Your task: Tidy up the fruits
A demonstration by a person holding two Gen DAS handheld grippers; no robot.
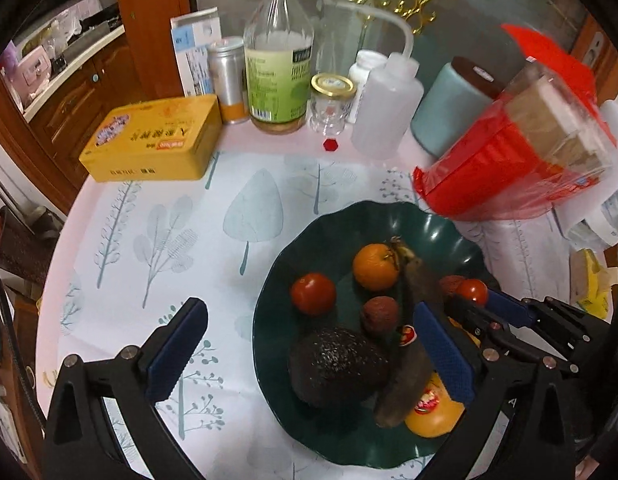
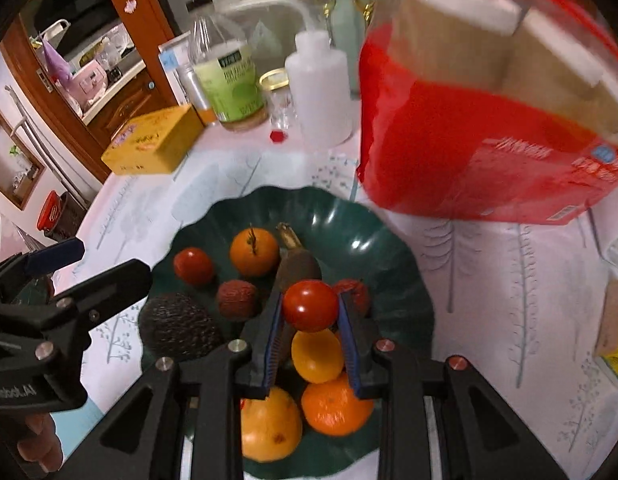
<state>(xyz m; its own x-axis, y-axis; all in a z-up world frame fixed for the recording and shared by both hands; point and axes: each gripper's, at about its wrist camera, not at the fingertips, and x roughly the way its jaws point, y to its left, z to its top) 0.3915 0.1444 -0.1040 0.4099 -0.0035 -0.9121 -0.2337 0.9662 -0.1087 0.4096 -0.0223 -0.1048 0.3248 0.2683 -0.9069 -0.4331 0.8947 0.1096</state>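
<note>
A small red tomato (image 2: 310,305) is clamped between the blue pads of the right gripper (image 2: 310,308), above a dark green scalloped bowl (image 2: 405,280). The left gripper (image 1: 309,340) is spread wide with nothing between its fingers; one finger is seen over the tablecloth (image 1: 149,240), the other over the bowl's contents.

In the bowl, a second tomato (image 1: 313,294), an orange (image 1: 375,266), a lychee (image 1: 379,314), a dark avocado (image 1: 337,366) and a blackened banana (image 1: 409,360) are laid close together. The banana is partly covered by the left gripper's finger in the left wrist view, and its lower part is hidden behind the held tomato in the right wrist view. A second lychee (image 2: 355,290) is only partly seen behind the right finger. Three yellow-orange fruits at the near rim are cut across by the gripper frame, so their kind cannot be told for sure.

A red bag (image 2: 469,140) is blurred and cropped at the upper right. Behind the bowl, a yellow tin (image 1: 153,138), a glass bottle (image 1: 279,64), a small jar (image 1: 332,104) and a white squeeze bottle (image 1: 387,108) are stood along the table's far side. Label text is not legible.
</note>
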